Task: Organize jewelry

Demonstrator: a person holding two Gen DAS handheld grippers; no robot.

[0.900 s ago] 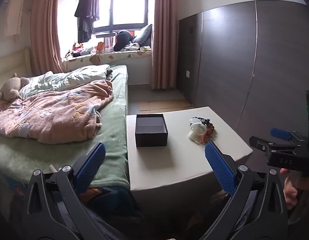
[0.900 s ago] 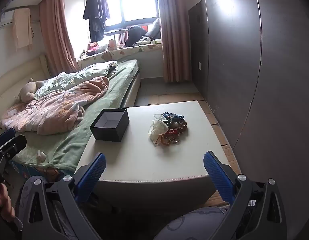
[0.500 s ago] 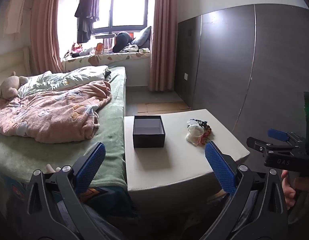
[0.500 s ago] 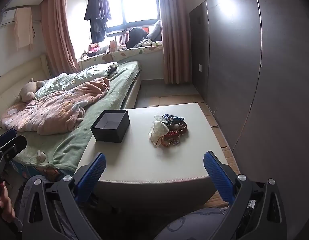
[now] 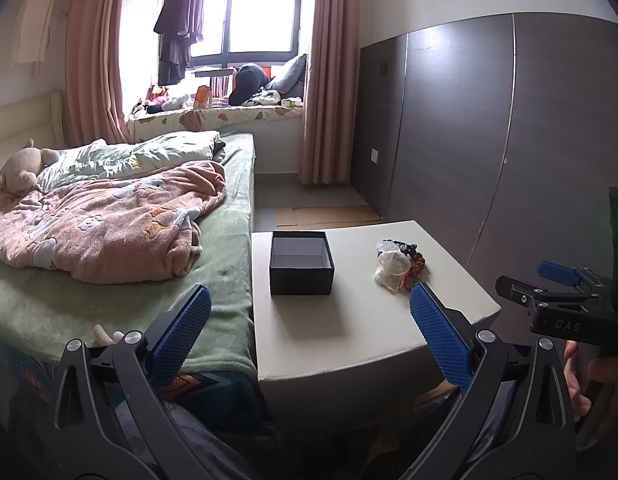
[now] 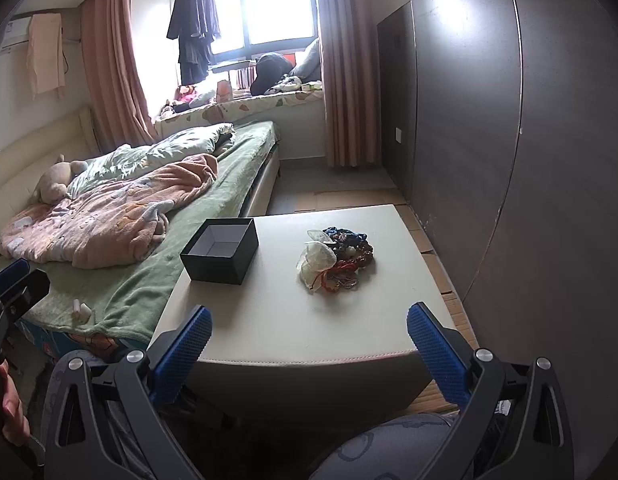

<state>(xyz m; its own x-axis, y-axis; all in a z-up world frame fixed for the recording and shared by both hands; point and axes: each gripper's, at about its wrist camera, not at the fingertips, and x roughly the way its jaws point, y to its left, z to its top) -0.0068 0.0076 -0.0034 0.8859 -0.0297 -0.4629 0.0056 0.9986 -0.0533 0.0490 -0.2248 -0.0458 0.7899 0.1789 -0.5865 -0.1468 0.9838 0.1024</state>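
1. Nothing is sorted yet, as far as you can see. The black box (image 6: 221,254) sits open on the left part of the desk (image 6: 309,320), next to the bed (image 6: 213,216), and only its pale inner walls and floor show. From both views it looks empty.

2. All the jewelry still lies in one heap (image 6: 341,258) on the right part of the desk, well apart from the box. It is a tangle of dark beads, red cord and blue pieces, with a crumpled white pouch (image 6: 315,262) against its left side. You cannot count the separate pieces from here.

3. Your left claw (image 5: 309,340) is spread wide and holds nothing. It hangs short of the desk's near edge, roughly in line with the box.

4. Your right claw (image 6: 309,344) is also spread wide and empty. It too is short of the near edge and points toward the heap.

5. So I'd judge the task is at its very start: the whole job is ahead of you. Each piece has to be teased out of the tangle and carried across to the box.

6. The right claw is the better placed for the first pick. Expect cords and beads to snag on one another, so take an outer loose piece first.
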